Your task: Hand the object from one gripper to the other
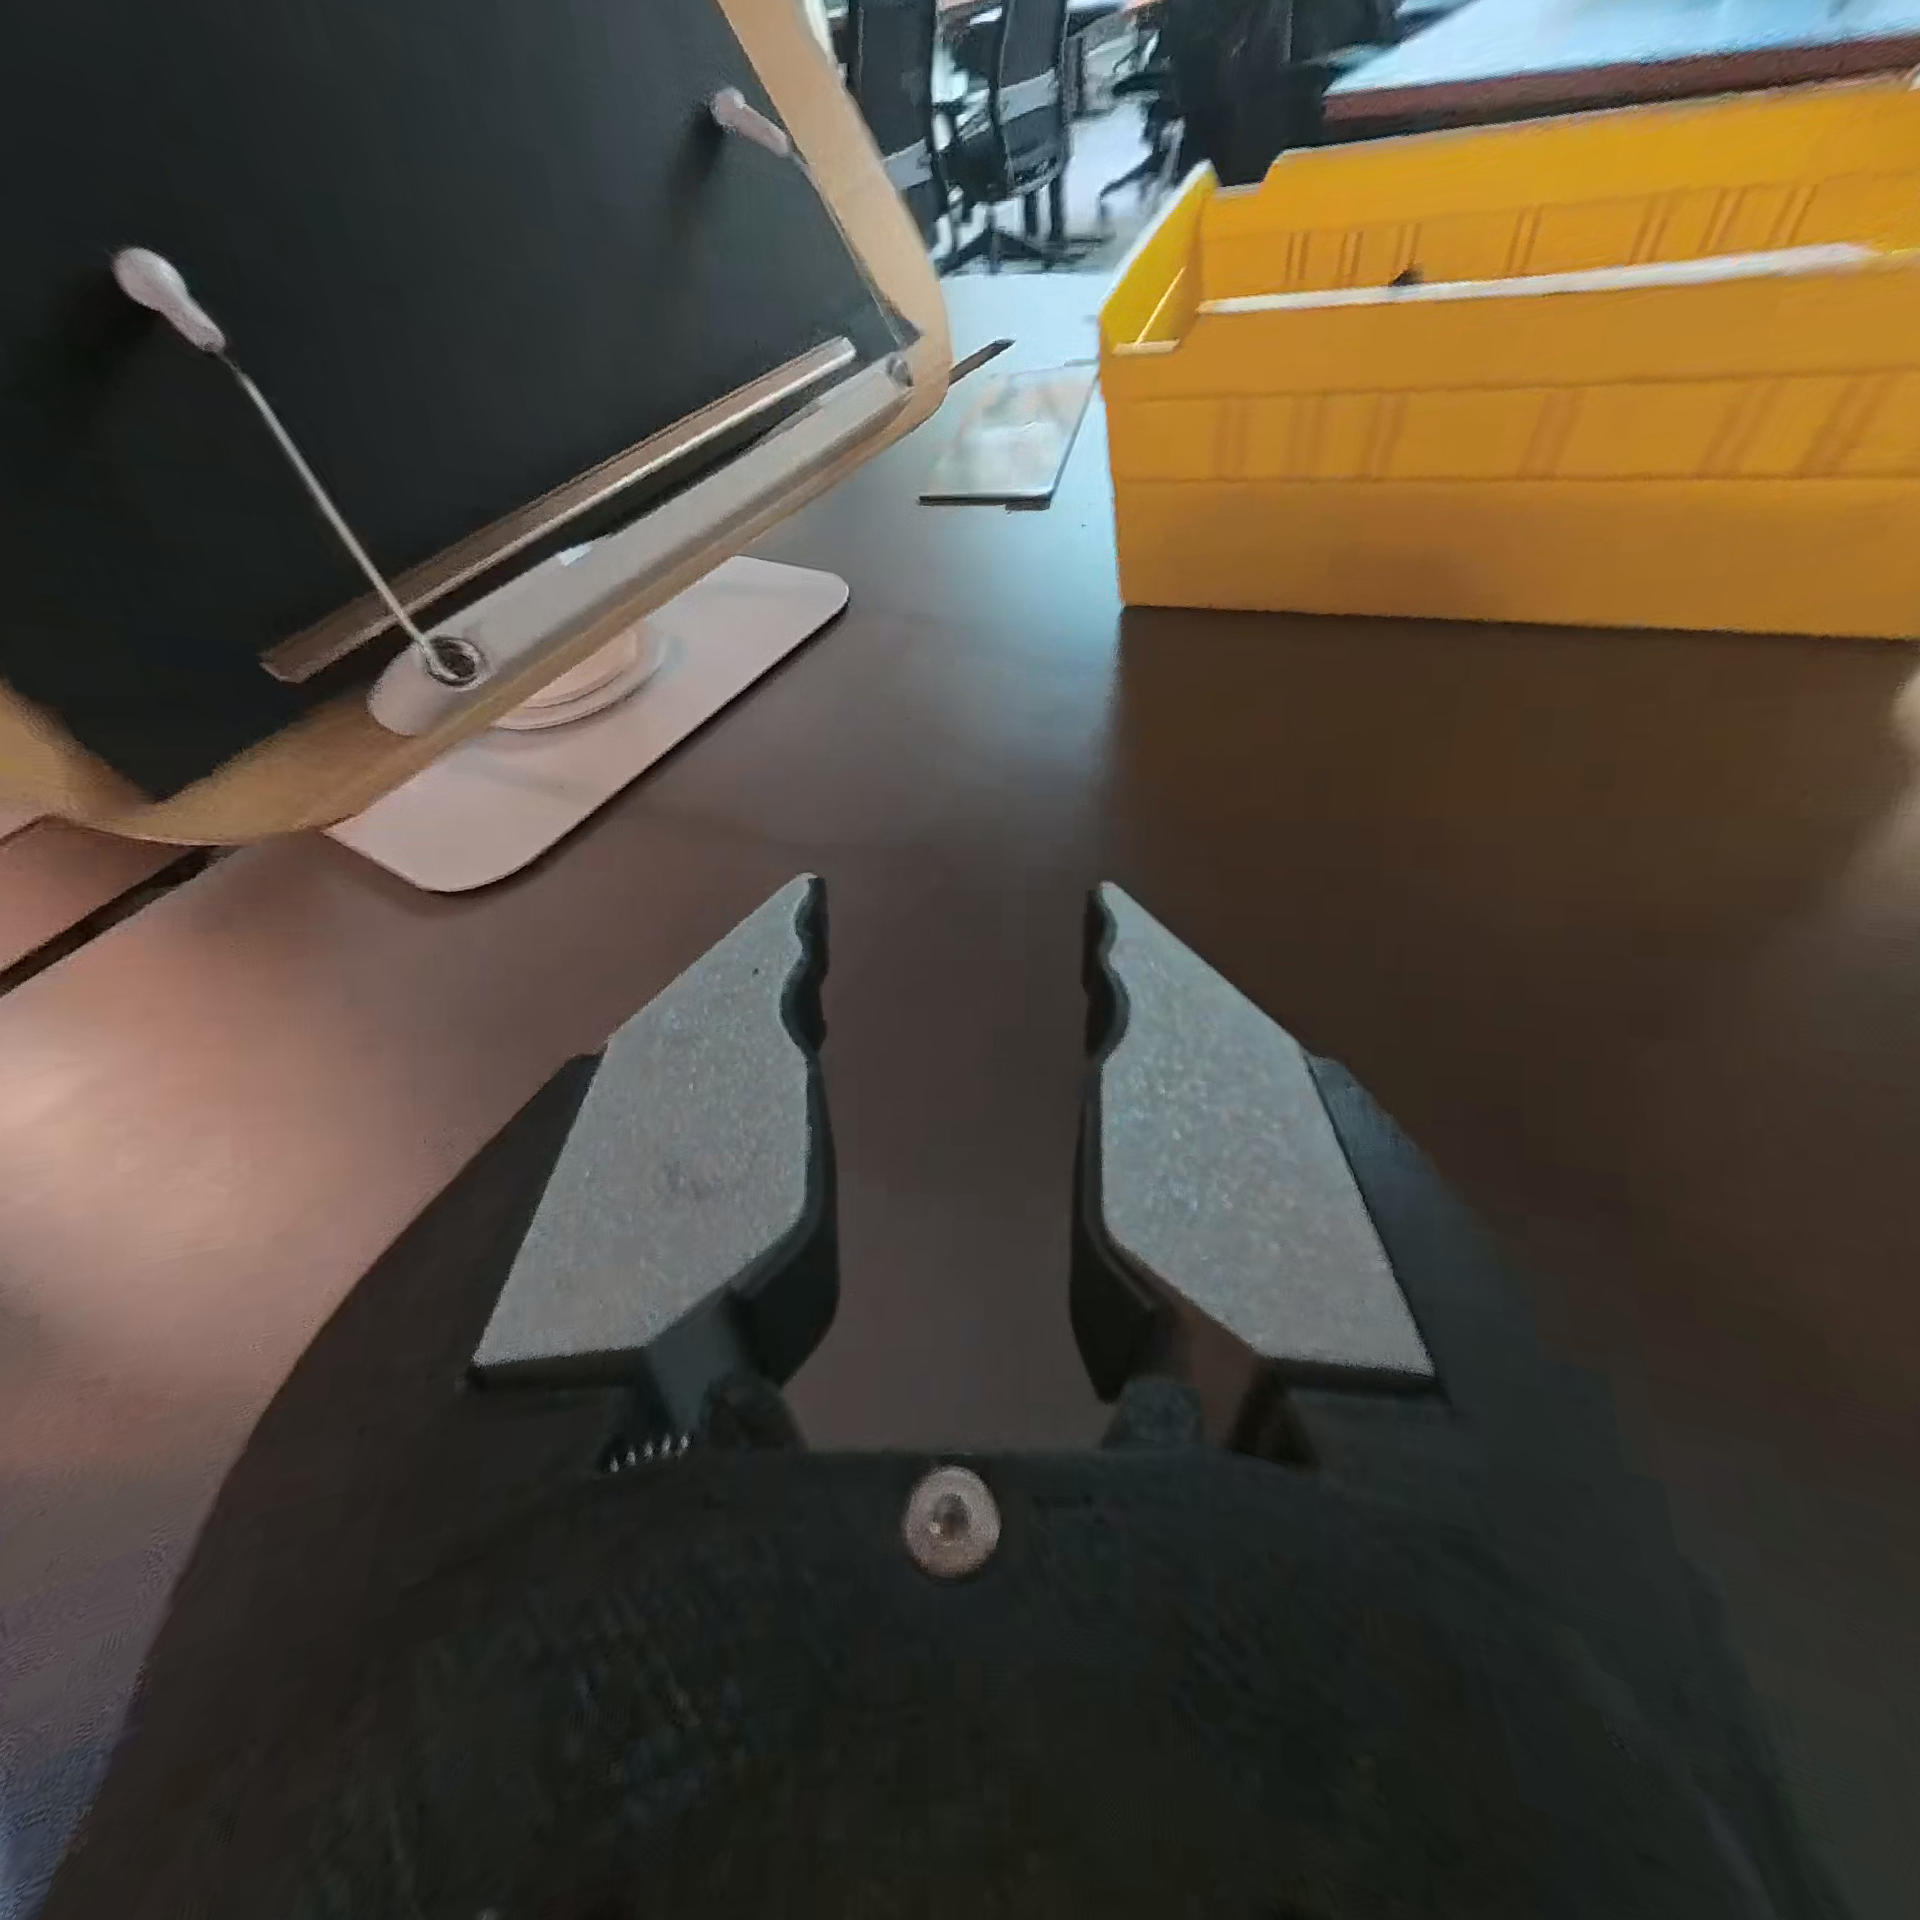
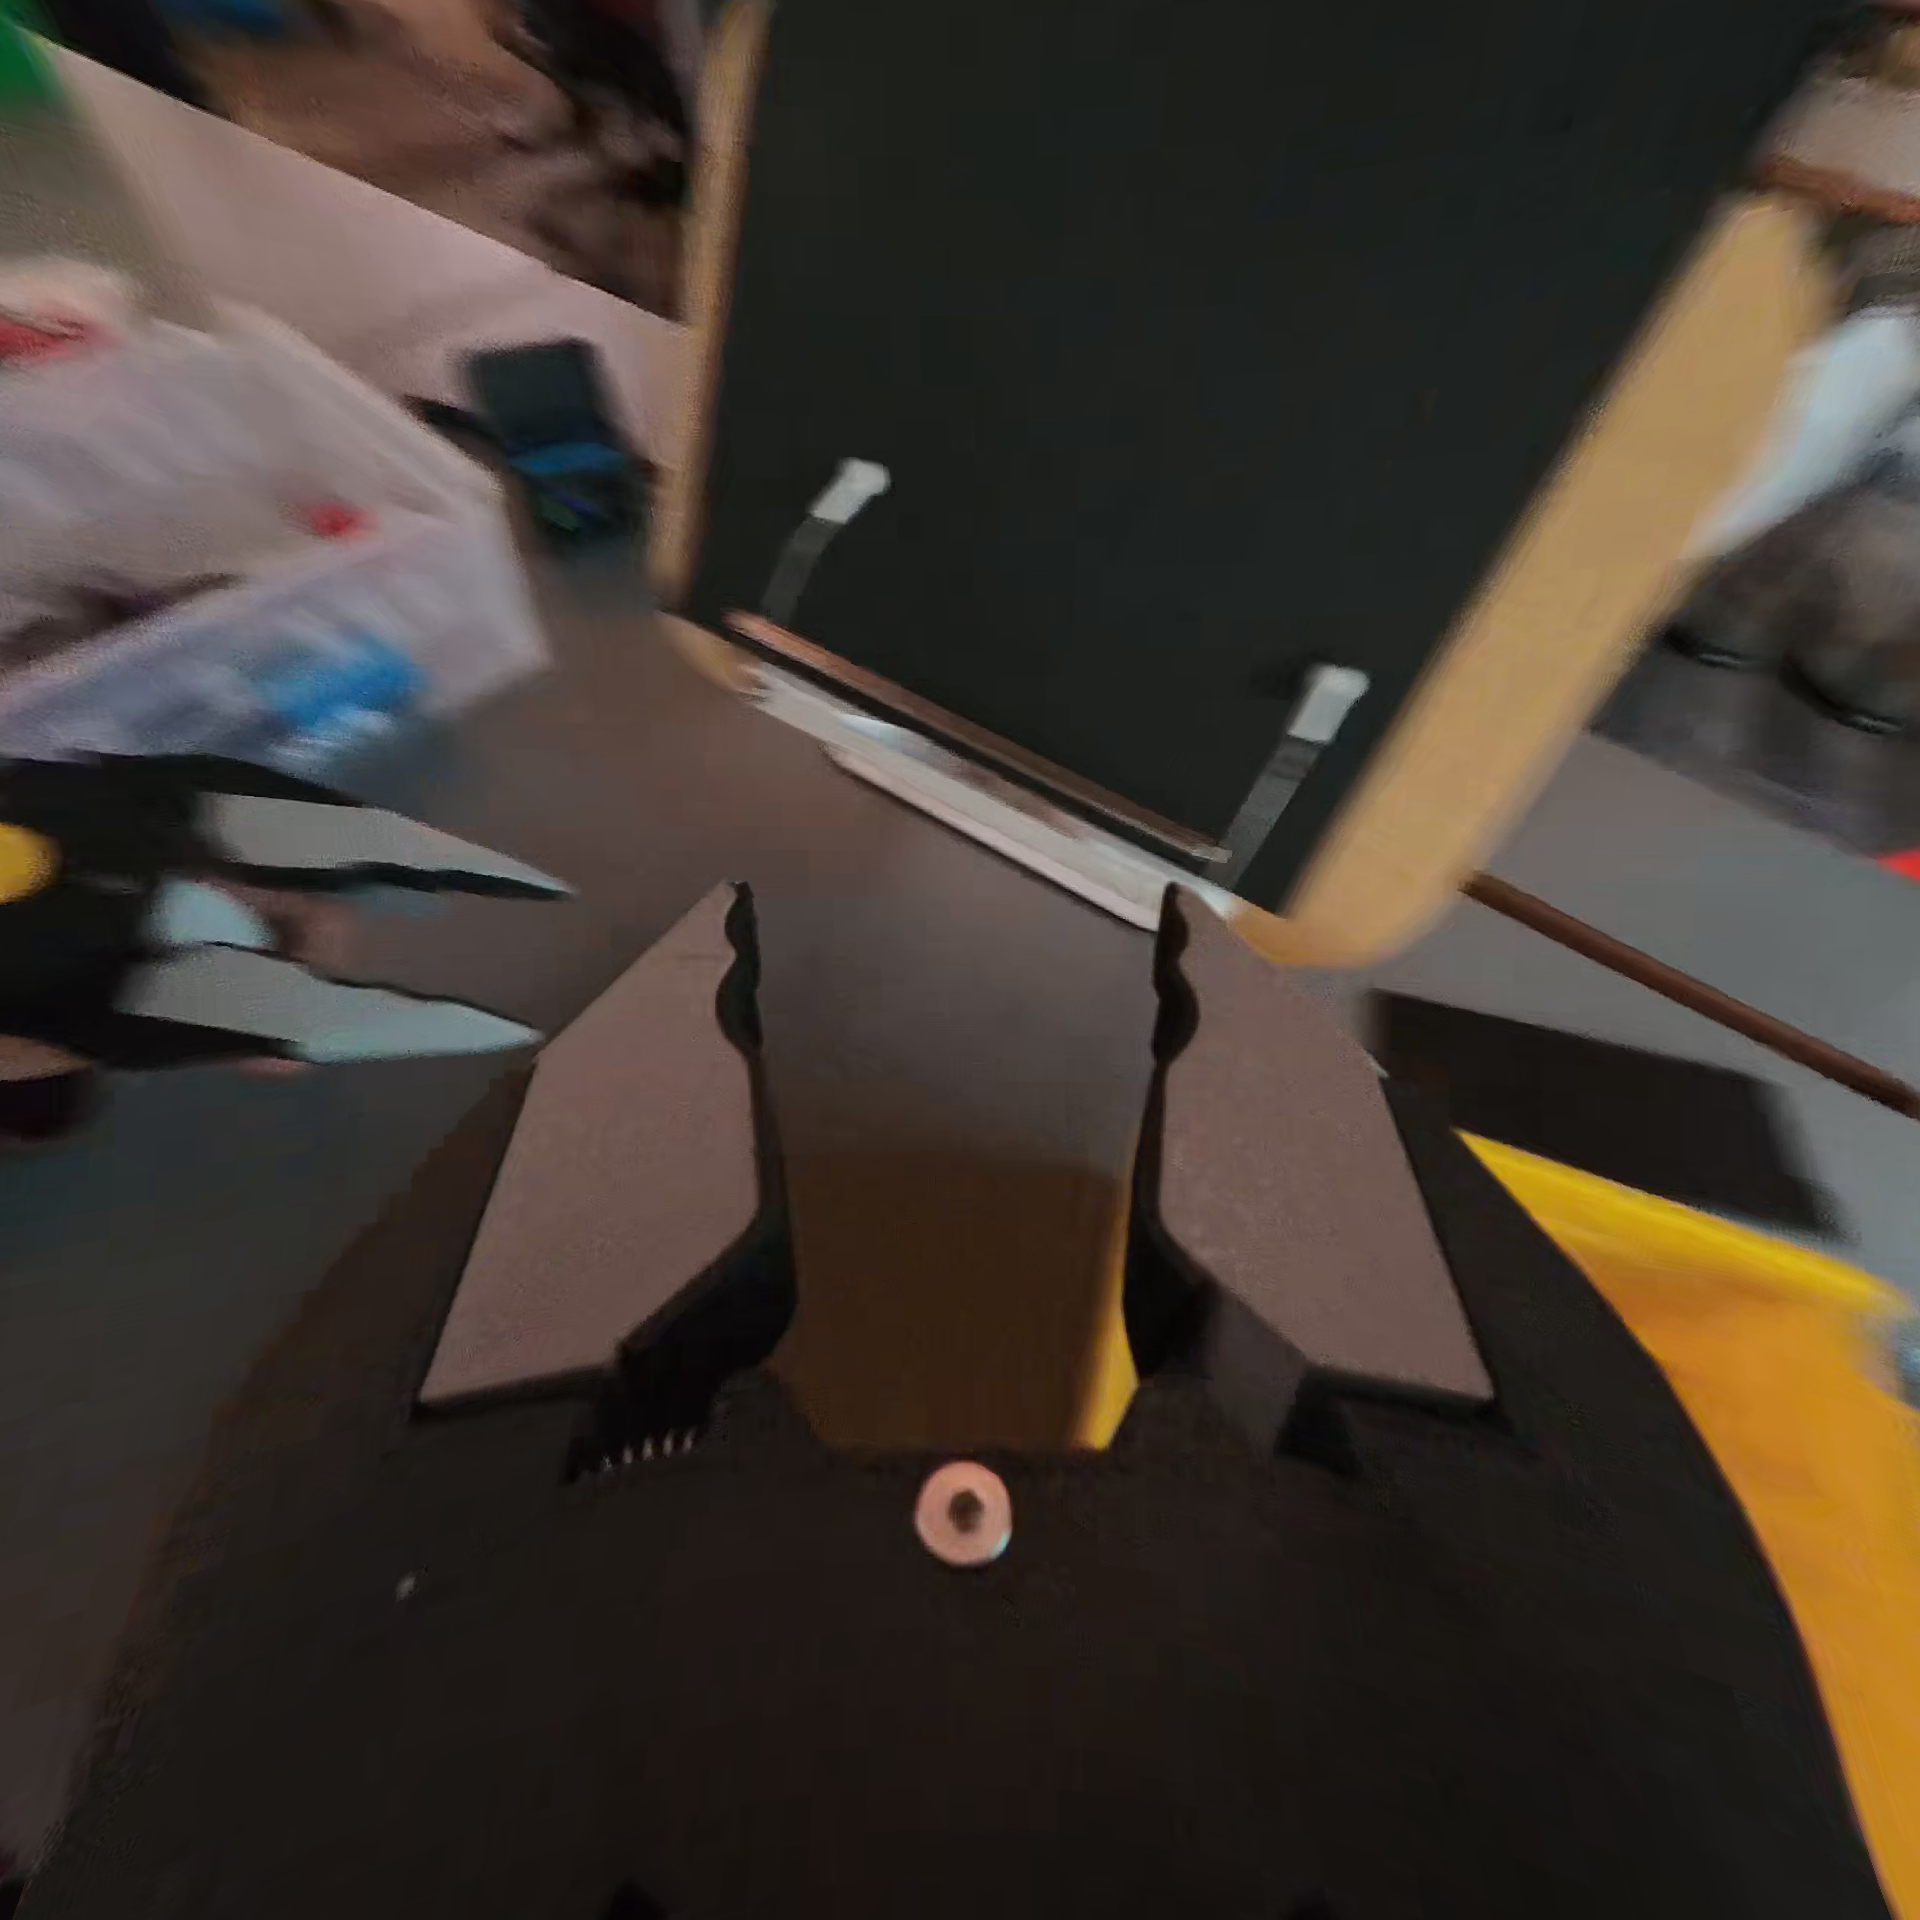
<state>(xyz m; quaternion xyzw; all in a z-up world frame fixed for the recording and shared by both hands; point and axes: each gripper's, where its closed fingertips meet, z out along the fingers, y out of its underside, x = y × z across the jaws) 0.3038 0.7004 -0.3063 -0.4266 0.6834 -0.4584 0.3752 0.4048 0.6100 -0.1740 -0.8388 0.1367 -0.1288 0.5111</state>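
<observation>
My left gripper (image 1: 956,914) is open and empty, low over the dark brown table (image 1: 1351,831). My right gripper (image 2: 954,914) is also open and empty, above the same table (image 2: 935,831); its view is motion-blurred. The left gripper also shows at the left of the right wrist view (image 2: 545,961), open with nothing between its fingers. No object to hand over is held by either gripper, and I cannot pick one out in these views.
A book stand with black board and wooden rim (image 1: 364,312) on a white base (image 1: 582,769) stands front-left; it also shows in the right wrist view (image 2: 1195,364). A yellow bin (image 1: 1507,436) stands at right, also under my right gripper (image 2: 1714,1455). Blurred packets (image 2: 260,582) lie at left.
</observation>
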